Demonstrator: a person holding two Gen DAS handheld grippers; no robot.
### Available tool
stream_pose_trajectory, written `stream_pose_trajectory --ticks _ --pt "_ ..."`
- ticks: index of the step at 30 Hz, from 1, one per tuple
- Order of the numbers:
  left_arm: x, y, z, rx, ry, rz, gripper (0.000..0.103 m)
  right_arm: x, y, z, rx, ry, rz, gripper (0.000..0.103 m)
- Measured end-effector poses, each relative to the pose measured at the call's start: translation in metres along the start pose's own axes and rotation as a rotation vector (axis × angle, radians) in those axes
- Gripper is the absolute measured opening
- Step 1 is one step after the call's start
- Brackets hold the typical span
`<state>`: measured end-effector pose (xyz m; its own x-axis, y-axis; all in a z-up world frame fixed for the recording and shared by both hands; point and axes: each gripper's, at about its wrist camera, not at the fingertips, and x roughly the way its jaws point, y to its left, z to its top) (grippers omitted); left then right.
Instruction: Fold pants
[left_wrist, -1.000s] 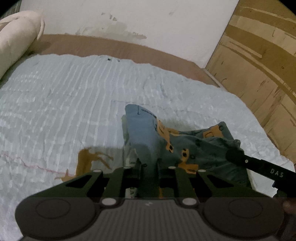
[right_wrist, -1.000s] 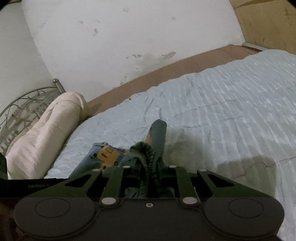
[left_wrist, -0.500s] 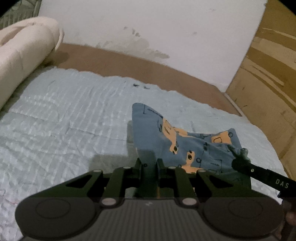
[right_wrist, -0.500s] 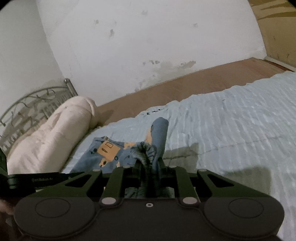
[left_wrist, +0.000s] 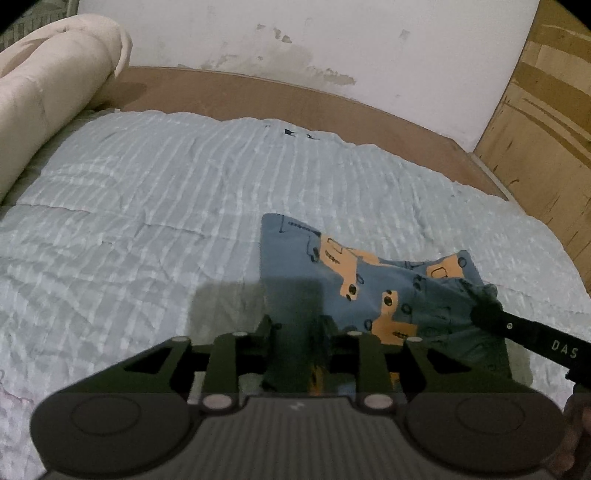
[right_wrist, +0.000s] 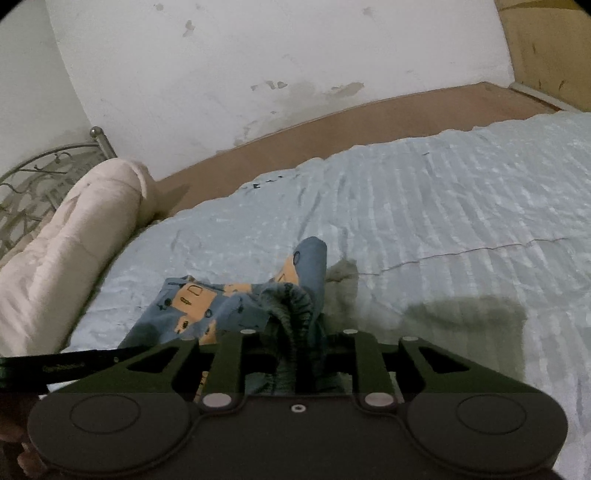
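Observation:
Blue pants (left_wrist: 369, 273) with an orange car print lie folded on the light blue bedspread (left_wrist: 147, 206). My left gripper (left_wrist: 297, 325) sits low over their near left corner. Its jaws are opening, and a flat layer of cloth still lies between them, no longer pinched. My right gripper (right_wrist: 299, 328) is at the bunched ribbed waistband (right_wrist: 291, 299). Its jaws are opening too, with the waistband loose between them. The right gripper's finger (left_wrist: 487, 314) shows at the pants' right edge in the left wrist view. The pants (right_wrist: 192, 299) spread to the left in the right wrist view.
A rolled cream duvet (left_wrist: 48, 92) lies along the bed's left side, with a metal headboard (right_wrist: 33, 184) behind it. A brown mattress strip (left_wrist: 258, 96) and a stained white wall lie beyond the bedspread. A wooden panel (left_wrist: 546, 129) stands at the right.
Both grippers carried the pants towards the wall and lowered them, so the raised cloth now lies on the bed. Both pairs of jaws have widened.

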<state>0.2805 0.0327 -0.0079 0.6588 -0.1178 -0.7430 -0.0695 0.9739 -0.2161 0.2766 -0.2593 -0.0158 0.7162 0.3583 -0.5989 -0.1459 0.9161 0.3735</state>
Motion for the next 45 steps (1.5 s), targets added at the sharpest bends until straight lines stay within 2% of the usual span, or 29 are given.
stream_pose_trajectory --ticks 3,4,6,8,12,14,17,23,33,40,45 --pt "-0.002 -0.002 0.000 0.002 -0.002 0.010 0.038 -0.003 0.002 -0.002 -0.024 -0.013 -0.023 0.033" --pt "-0.004 -0.003 -0.001 0.002 -0.004 0.014 0.046 -0.004 0.003 -0.003 -0.032 -0.017 -0.028 0.037" --pt "-0.009 -0.005 -0.001 0.003 -0.012 0.024 0.054 -0.008 0.004 -0.004 -0.040 -0.030 -0.035 0.046" --pt "-0.015 -0.007 -0.002 0.000 -0.025 0.029 0.065 -0.014 0.005 -0.005 -0.045 -0.049 -0.042 0.063" --pt "-0.027 -0.009 -0.002 0.002 -0.049 0.038 0.083 -0.027 0.008 -0.004 -0.063 -0.089 -0.055 0.079" --pt "-0.036 -0.011 -0.004 0.008 -0.078 0.054 0.095 -0.036 0.010 -0.005 -0.069 -0.113 -0.055 0.091" --pt "-0.052 -0.014 -0.006 0.027 -0.124 0.070 0.101 -0.051 0.014 -0.007 -0.081 -0.155 -0.055 0.101" --pt "-0.088 -0.020 -0.018 0.069 -0.230 0.107 0.102 -0.083 0.026 -0.014 -0.124 -0.227 -0.051 0.102" --pt "-0.142 -0.027 -0.040 0.105 -0.331 0.117 0.103 -0.140 0.050 -0.034 -0.180 -0.339 -0.051 0.102" --pt "-0.171 -0.028 -0.063 0.113 -0.371 0.109 0.103 -0.172 0.061 -0.058 -0.208 -0.383 -0.051 0.102" --pt "-0.182 -0.027 -0.082 0.125 -0.376 0.109 0.103 -0.189 0.064 -0.078 -0.206 -0.378 -0.055 0.102"
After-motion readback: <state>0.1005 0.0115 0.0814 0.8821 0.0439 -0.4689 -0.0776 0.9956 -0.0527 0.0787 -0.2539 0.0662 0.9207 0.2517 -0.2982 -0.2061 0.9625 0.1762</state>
